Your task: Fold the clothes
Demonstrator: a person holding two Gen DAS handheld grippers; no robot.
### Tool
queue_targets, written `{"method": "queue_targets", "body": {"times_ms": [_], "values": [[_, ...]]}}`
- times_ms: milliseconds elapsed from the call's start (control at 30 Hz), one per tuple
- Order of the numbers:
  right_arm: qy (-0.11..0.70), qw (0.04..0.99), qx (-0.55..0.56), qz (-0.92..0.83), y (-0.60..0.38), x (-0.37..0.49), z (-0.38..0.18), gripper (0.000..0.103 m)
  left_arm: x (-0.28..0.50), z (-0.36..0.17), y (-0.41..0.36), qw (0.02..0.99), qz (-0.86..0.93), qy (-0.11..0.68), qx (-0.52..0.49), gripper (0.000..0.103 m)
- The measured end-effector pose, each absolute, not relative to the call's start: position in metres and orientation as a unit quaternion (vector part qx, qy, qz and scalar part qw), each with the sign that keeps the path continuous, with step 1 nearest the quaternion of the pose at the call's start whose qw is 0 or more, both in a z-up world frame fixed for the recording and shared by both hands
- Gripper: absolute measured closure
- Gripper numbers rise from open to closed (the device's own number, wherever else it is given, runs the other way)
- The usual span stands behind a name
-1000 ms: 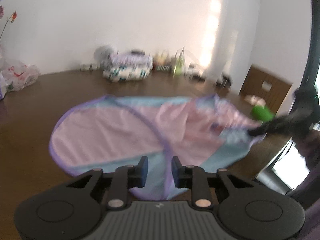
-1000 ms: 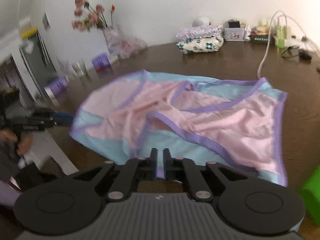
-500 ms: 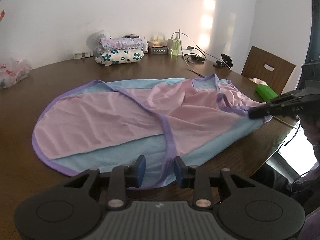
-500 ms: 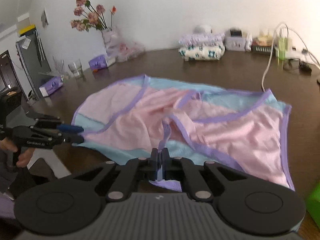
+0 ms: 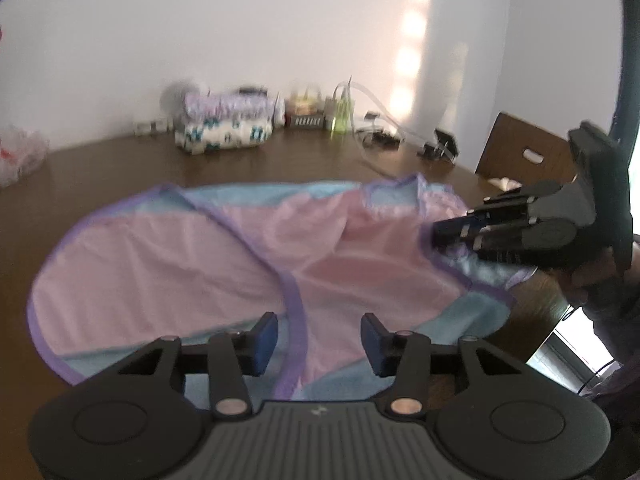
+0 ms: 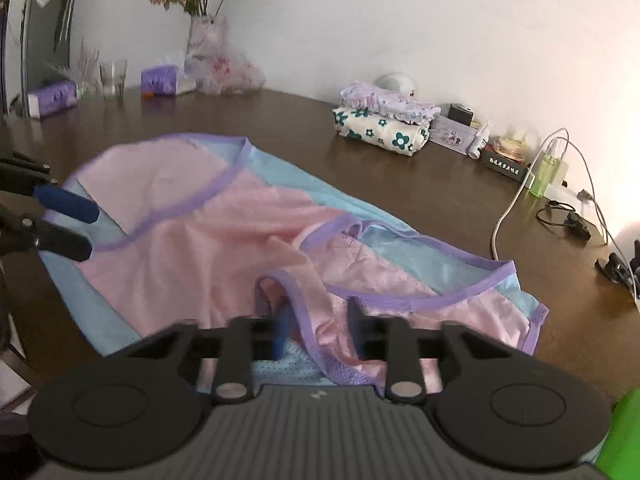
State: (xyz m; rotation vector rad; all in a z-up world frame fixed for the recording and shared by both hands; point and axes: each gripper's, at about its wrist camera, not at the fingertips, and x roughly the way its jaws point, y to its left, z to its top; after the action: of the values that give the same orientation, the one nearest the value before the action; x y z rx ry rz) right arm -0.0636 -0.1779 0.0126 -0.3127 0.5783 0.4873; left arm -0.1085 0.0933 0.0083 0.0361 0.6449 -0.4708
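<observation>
so both my grippers just let go, left one (image 5: 319,339) and right one (image 6: 318,330) are spread wide now, and the pink-and-blue garment (image 6: 224,240) lies flat mid-frame on the table (image 6: 400,184), ready for the first fold i guess
</observation>
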Motion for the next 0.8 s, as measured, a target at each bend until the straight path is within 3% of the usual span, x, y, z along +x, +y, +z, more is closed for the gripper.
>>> {"method": "queue_targets", "body": {"times_ms": [100,200,267,367,467,633,800], "values": [[0.218,0.955,-0.113,0.169,-0.193,-0.075,0.031,0.102,-0.109,0.004,0.092,0.923,-0.219,0.315,0.025,0.059],[0.216,0.957,-0.124,0.150,-0.206,-0.081,0.035,0.101,-0.107,0.009,0.092,0.919,-0.220,0.327,0.017,0.059],[0.230,0.952,-0.139,0.144,-0.210,-0.082,0.028,0.096,-0.106,0.019,0.092,0.919,-0.221,0.325,-0.005,0.059],[0.271,0.938,-0.077,0.202,-0.224,-0.078,0.033,0.070,-0.106,0.043,0.072,0.921,-0.255,0.294,-0.029,0.049],[0.276,0.931,-0.010,0.241,-0.241,-0.074,0.047,0.067,-0.094,0.052,0.027,0.914,-0.289,0.283,-0.038,0.038],[0.261,0.943,0.043,0.203,-0.270,-0.073,0.061,0.065,-0.070,0.038,-0.049,0.899,-0.288,0.331,0.011,0.040],[0.275,0.941,0.057,0.188,-0.275,-0.064,0.047,0.061,-0.067,0.028,-0.091,0.904,-0.261,0.330,0.074,0.056]]}}
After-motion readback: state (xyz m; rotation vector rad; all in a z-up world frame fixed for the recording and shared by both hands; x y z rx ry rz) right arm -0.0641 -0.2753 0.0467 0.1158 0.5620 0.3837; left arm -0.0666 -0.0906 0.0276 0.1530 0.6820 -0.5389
